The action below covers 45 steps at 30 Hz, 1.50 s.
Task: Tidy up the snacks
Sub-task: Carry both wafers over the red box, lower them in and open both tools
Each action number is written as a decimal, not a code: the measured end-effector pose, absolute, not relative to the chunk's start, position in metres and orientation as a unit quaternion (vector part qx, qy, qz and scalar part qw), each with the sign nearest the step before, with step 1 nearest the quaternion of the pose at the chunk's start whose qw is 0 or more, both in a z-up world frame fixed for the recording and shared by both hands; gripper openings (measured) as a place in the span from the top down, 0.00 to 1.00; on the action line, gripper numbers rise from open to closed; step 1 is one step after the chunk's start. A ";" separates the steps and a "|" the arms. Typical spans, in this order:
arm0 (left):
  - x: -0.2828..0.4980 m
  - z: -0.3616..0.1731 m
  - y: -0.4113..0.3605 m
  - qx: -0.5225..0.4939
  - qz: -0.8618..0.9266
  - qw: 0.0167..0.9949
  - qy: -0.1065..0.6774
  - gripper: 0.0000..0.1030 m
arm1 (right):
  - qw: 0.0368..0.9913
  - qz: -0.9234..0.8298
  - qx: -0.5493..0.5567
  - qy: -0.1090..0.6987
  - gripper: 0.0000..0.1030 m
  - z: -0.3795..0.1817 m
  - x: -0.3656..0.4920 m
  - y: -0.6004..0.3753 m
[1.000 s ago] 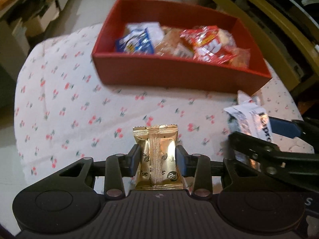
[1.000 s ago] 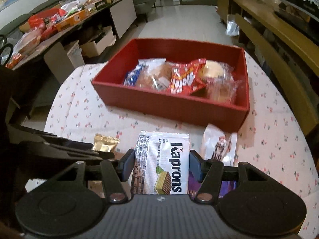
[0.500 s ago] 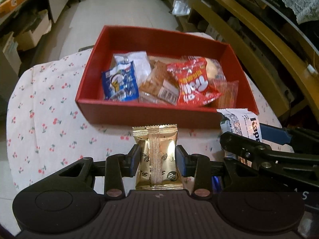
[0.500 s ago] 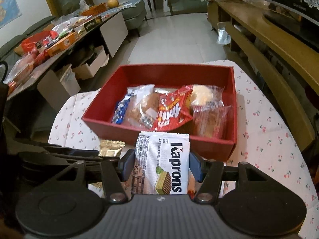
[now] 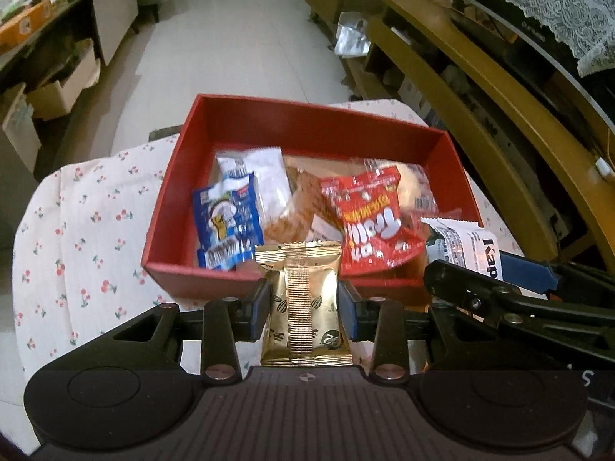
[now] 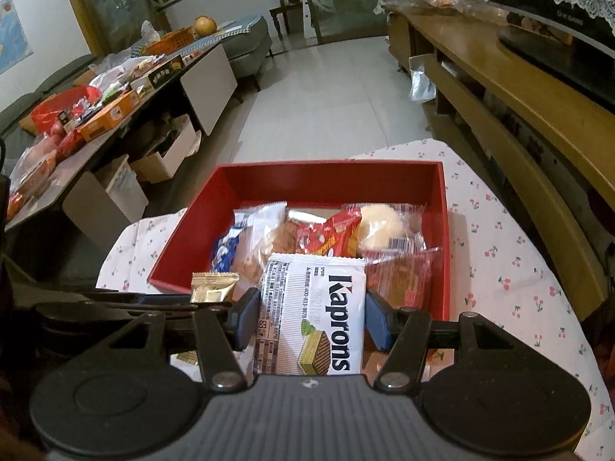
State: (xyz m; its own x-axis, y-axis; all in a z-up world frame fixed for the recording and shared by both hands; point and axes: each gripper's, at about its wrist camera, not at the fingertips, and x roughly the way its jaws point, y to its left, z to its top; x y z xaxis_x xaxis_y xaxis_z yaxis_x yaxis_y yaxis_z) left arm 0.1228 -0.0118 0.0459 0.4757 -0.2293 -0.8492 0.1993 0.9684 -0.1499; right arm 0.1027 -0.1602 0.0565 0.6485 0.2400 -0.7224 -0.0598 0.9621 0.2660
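Observation:
My left gripper [image 5: 303,303] is shut on a gold snack packet [image 5: 301,299], held upright just before the near wall of the red box [image 5: 246,280]. Beside it on the right, my right gripper [image 6: 311,317] is shut on a white Kaprons wafer packet [image 6: 313,307], also at the box's near wall. The red box [image 6: 442,230] holds several snacks: a blue-and-white packet [image 5: 226,223], a red packet [image 5: 369,223], biscuits and a round bun [image 6: 378,226]. In the right wrist view the gold packet [image 6: 211,288] shows at the left; the wafer packet [image 5: 467,244] shows in the left wrist view.
The box rests on a round table with a cherry-print cloth [image 6: 511,269]. A wooden cabinet [image 6: 519,115] runs along the right. A cluttered side table [image 6: 115,96] with cardboard boxes beneath stands at the left. Tiled floor [image 6: 326,88] lies beyond the table.
Both grippers have risen and moved forward toward the red box, each keeping its packet. The box's inside now shows from above, and a packet that lay on the cloth is out of view.

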 end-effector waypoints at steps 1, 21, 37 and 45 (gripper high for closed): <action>0.125 0.047 -0.012 -0.018 -0.125 0.859 0.496 0.56 | 0.902 0.082 0.111 0.409 0.43 0.057 0.105 -0.160; 0.162 0.052 -0.010 -0.023 -0.104 0.871 0.480 0.56 | 0.904 0.079 0.133 0.398 0.43 0.057 0.145 -0.161; 0.193 0.031 -0.005 -0.016 -0.072 0.870 0.488 0.56 | 0.898 0.073 0.135 0.411 0.43 0.034 0.179 -0.154; 0.204 0.014 0.000 -0.018 -0.053 0.864 0.500 0.56 | 0.894 0.072 0.124 0.425 0.43 0.020 0.194 -0.146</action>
